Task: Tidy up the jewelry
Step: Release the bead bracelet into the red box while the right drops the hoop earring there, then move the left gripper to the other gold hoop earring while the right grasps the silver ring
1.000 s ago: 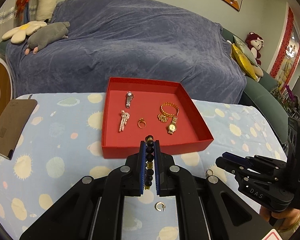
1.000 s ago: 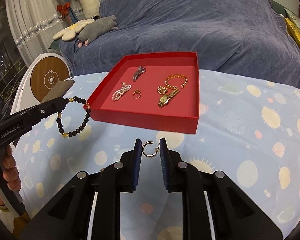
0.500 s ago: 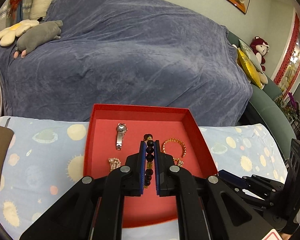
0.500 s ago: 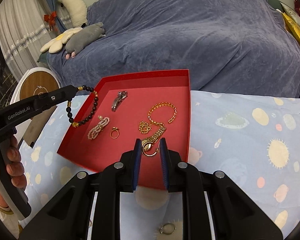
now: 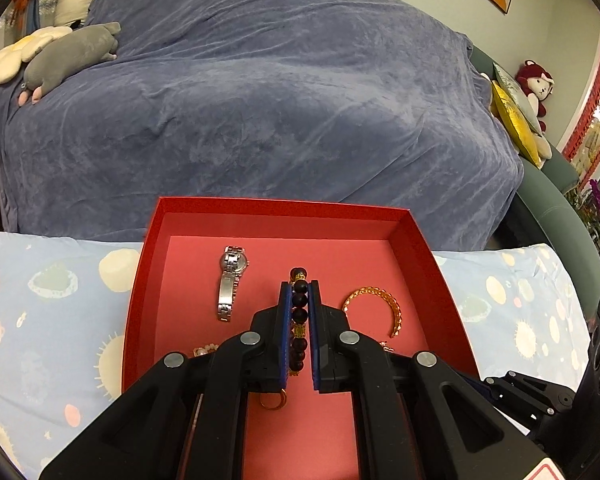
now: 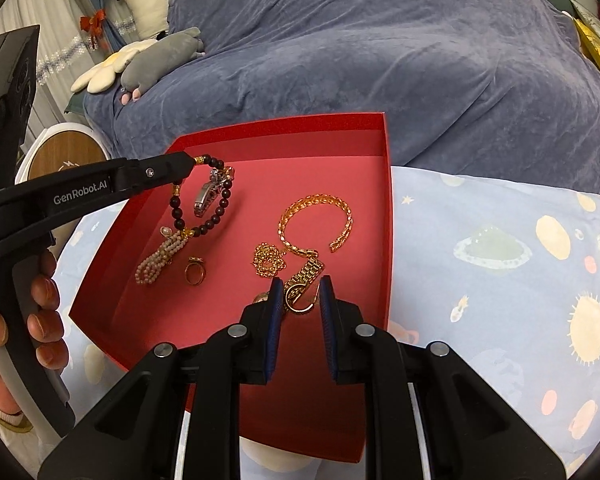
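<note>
Right wrist view: right gripper [image 6: 299, 299] poised over near right part of red tray [image 6: 387, 184], jaws part-way apart and clamped on gold hoop earring [image 6: 298, 298], hoop seated across the gap between both pads. Gold watch [image 6: 306, 272] and small gold chain [image 6: 269, 259] directly beyond and below the hoop; gold bangle [image 6: 320, 216] farther in. Clearer red floor to the near side and to the left of the watch, toward gold ring [image 6: 196, 273].

Same view: left gripper [image 6: 186, 162] reaching in from the left, jaws shut tight on dark bead bracelet [image 6: 210, 216], loop hanging off the tips straight down over silver watch [image 6: 210, 194]. Lowest beads just beside pearl bracelet [image 6: 160, 258]; contact with it not determinable.

Left wrist view: bead bracelet [image 5: 299, 316] running lengthwise along the closed jaws of the left gripper [image 5: 299, 292], silver watch [image 5: 230, 284] off to the left with band pointing toward the camera, bangle [image 5: 380, 310] to the right, bare strip of tray floor between them.

Judgement: both pieces already above the tray, so release depends only on what lies underneath. Bracelet loop overhangs the silver watch; slight shift toward the bare strip advisable to avoid stacking. Earring likely to land on or against the gold watch unless drawn nearer first. Light, springy pieces; bounce or tangle probable.
</note>
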The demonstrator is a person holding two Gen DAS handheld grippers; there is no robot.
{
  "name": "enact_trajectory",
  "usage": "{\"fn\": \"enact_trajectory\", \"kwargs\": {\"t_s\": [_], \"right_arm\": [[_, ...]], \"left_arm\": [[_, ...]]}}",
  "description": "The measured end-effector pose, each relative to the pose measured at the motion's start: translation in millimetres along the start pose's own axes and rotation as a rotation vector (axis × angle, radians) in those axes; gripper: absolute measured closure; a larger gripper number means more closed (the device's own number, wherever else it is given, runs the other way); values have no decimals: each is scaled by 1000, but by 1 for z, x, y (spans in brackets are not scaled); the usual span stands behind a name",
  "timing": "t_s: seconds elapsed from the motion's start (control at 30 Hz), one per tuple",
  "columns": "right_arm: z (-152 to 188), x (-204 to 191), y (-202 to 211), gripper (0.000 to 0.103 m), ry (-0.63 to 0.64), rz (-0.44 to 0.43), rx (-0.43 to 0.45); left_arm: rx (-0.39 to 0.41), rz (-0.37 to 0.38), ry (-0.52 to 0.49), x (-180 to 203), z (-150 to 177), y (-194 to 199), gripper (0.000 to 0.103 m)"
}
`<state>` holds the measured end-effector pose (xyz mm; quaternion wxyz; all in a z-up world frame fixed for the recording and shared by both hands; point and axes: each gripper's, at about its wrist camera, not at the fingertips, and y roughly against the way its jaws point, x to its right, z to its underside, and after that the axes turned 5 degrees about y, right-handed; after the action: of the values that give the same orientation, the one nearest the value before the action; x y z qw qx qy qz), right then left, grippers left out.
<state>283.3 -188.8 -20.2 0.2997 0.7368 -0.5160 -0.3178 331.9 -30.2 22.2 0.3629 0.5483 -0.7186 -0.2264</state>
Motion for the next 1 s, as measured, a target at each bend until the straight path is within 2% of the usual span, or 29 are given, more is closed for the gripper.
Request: {"fn": "enact_trajectory", "kwargs": {"t_s": [0.13, 0.2, 0.23, 0.27, 0.47, 0.53, 0.7, 0.77, 0.9, 1.0], "right_arm": [[0, -1, 1, 84, 14, 19, 18], [1, 1, 3, 84, 2, 17, 22], [1, 2, 4, 83, -3, 15, 25], [1, 4, 6, 83, -8, 16, 30], [6, 4, 34, 82, -11, 27, 44], [9, 3, 47, 75, -7, 31, 46], [22, -4, 77, 75, 11, 52, 54], [30, -9, 88, 75, 15, 53, 55], [46, -16, 106, 74, 11, 35, 51], [61, -21, 116, 71, 7, 23, 46]], "left_arm": [[-4, -18, 6, -6, 2, -2, 93], [-1, -31, 22, -10, 2, 0, 84], [4, -41, 31, -12, 3, 2, 72], [14, -48, 39, -14, 3, 5, 66], [42, -78, 25, -21, 12, 34, 63], [45, -77, 32, -24, 18, 46, 63], [40, -88, 24, -29, 37, 78, 61], [41, -98, 17, -30, 47, 89, 56], [24, -104, 10, -28, 64, 108, 55], [29, -108, -5, -27, 79, 123, 50]]}}
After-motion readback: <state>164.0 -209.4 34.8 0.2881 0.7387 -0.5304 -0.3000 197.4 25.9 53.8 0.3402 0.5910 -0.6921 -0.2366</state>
